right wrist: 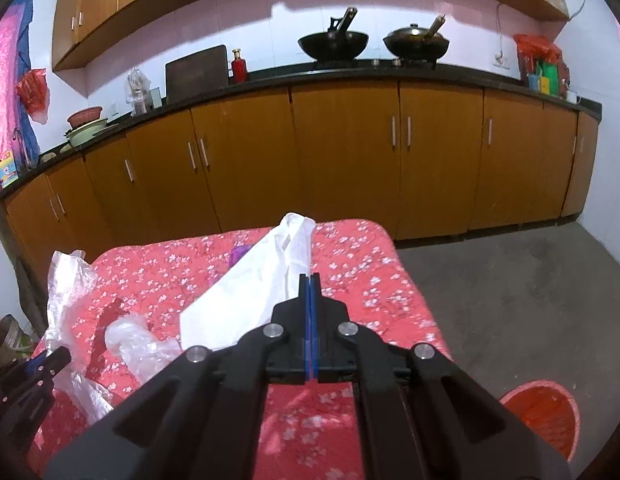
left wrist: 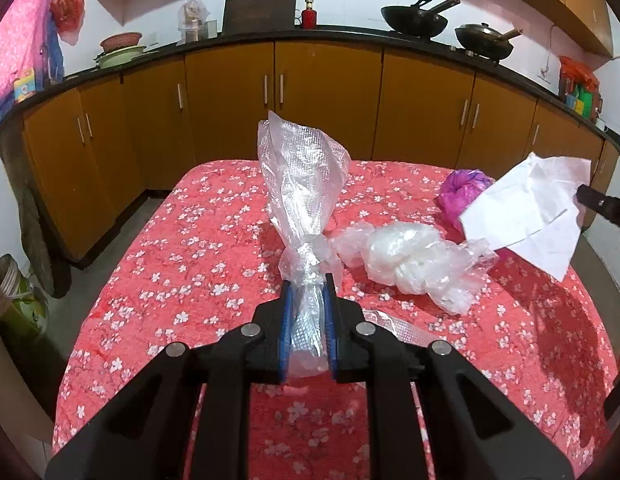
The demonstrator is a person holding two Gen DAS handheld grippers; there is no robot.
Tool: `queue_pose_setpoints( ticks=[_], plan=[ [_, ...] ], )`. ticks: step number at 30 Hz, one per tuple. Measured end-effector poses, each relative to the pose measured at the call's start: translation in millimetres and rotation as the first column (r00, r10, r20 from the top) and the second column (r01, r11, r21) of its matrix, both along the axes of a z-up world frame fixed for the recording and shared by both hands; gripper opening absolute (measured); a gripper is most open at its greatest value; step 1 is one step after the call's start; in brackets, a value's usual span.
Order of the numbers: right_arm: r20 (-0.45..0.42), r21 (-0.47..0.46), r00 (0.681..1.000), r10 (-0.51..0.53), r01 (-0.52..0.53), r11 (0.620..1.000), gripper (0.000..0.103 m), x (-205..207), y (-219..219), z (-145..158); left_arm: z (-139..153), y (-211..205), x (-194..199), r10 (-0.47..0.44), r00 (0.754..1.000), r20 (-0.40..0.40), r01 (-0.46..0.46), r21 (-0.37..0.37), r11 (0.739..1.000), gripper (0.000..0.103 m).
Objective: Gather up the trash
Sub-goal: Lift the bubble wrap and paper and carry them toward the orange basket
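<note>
Left gripper (left wrist: 306, 296) clamped on clear plastic bag (left wrist: 301, 168), right gripper (right wrist: 310, 280) pinched on white tissue (right wrist: 249, 288), lifted off table (left wrist: 149, 240); left: crumpled plastic wrap (left wrist: 410, 264) ahead-right of left jaws, purple wad (left wrist: 458, 192) beyond; red bin (right wrist: 542, 412) lower right, nothing seen dropped yet

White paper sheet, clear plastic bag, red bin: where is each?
white paper sheet (left wrist: 522, 208), left wrist view, flat middle of the sheet.
clear plastic bag (left wrist: 301, 168), left wrist view, puffed upper part.
red bin (right wrist: 544, 410), right wrist view, inside of the bin.
</note>
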State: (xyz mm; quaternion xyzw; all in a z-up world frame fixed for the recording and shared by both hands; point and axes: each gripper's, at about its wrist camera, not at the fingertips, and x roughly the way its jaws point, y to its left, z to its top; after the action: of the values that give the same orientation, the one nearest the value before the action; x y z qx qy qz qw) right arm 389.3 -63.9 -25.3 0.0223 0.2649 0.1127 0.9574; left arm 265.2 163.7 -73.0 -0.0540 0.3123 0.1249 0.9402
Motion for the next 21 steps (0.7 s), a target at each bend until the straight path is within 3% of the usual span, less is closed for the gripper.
queue_pose_setpoints(
  ticks=[21],
  plan=[
    [0.098, -0.058, 0.993, -0.06, 0.066, 0.996, 0.002, -66.3, -54.8, 42.6, 47.5, -62.8, -32.2, -0.145, 0.985, 0.09, 0.142, 0.045, 0.989, 0.014]
  ],
)
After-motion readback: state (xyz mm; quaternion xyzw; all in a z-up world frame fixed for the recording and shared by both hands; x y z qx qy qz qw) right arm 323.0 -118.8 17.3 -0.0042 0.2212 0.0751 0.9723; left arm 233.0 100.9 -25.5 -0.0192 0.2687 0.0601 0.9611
